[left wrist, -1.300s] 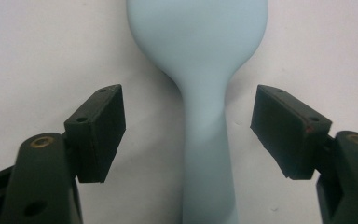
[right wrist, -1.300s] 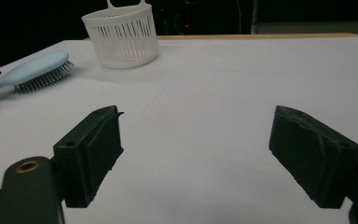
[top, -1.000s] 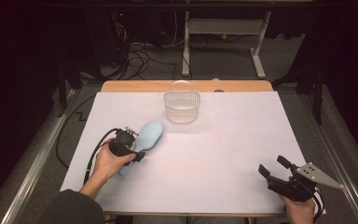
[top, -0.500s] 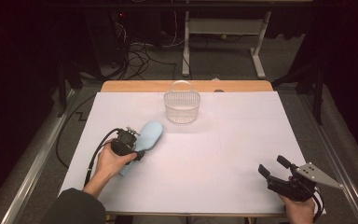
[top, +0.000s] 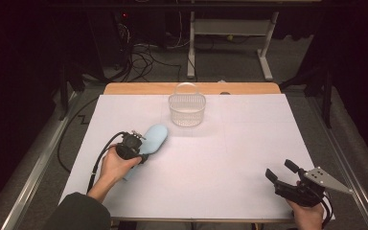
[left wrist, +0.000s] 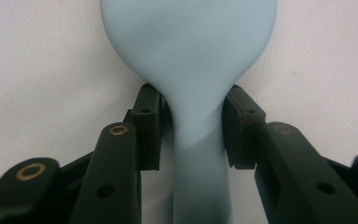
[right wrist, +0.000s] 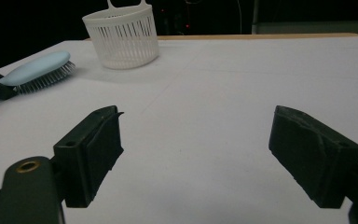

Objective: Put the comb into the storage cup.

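Note:
A pale blue hairbrush lies bristles down on the white table cover, left of centre. My left gripper sits at its near end. In the left gripper view the jaws have just been closing, and the pads now touch both sides of the narrow neck of the hairbrush, below its oval head. My right gripper rests at the front right of the table, jaws wide apart with nothing between them. In the right gripper view, my right gripper faces bare cover, with the hairbrush far off at the left.
A white slatted basket with a handle stands at the back middle of the table; it is also seen at the back in the right gripper view. The white cover stretches bare between the two hands. Cables and a metal frame lie on the floor beyond.

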Action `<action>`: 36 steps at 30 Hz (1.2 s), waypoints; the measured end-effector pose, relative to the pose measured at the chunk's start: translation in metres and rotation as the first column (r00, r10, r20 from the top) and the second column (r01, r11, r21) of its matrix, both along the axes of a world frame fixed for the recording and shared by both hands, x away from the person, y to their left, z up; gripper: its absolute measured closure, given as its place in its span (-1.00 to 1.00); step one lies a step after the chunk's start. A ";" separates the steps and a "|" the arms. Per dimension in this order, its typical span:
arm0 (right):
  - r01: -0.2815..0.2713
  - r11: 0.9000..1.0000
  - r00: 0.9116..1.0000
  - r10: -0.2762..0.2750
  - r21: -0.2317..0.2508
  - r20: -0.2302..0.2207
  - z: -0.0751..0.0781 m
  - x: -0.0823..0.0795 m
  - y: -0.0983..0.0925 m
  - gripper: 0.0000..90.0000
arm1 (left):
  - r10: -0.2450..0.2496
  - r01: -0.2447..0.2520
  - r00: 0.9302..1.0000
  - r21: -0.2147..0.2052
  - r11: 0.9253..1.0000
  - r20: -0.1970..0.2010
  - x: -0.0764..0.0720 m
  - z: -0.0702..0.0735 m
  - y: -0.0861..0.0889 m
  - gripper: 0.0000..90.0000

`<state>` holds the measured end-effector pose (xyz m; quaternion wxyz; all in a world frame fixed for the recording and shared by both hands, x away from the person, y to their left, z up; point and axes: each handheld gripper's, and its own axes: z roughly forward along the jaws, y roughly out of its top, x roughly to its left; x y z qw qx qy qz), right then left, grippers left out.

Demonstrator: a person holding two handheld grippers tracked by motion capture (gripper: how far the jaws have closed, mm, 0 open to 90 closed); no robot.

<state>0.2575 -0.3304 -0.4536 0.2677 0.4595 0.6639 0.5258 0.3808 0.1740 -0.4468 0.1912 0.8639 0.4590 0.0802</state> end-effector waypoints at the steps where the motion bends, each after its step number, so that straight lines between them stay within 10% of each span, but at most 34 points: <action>1: 0.000 1.000 1.000 0.000 0.001 -0.001 0.000 0.000 0.000 -0.61 | -0.001 0.001 1.000 0.000 1.000 0.001 0.000 0.000 0.000 0.41; 36: 0.004 1.000 1.000 -0.004 0.005 -0.002 0.000 0.000 -0.001 -0.61 | -0.009 0.019 0.994 -0.089 0.996 0.105 -0.005 0.010 0.007 0.52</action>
